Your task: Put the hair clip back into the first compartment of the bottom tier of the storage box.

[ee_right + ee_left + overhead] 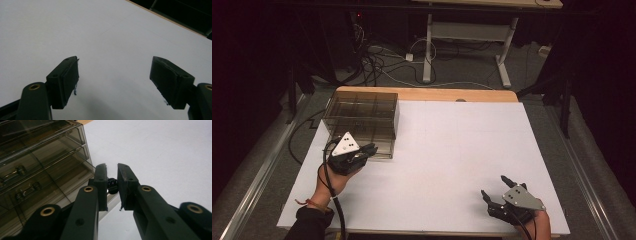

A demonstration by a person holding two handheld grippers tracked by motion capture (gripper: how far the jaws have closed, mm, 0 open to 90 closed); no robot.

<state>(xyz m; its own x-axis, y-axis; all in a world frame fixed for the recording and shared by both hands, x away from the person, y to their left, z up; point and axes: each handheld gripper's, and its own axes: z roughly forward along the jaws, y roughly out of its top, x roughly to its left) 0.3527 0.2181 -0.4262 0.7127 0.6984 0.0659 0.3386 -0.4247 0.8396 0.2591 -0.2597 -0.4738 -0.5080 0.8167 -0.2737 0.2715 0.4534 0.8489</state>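
My left claw (111, 173) is nearly closed on a small black knob (112, 185) beside the smoky transparent plastic drawer cabinet (362, 117). My right claw (115, 75) gapes empty, well apart over the white desk (452, 150). Every drawer appears shut; any opening remains undone.

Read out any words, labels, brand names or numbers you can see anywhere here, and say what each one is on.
No readable text anywhere.
Smoky clear drawer box: no label shows.
White table sheet: blank.
Left claw and right claw: no markings.
Grey plates on the claws: dots, no lettering.
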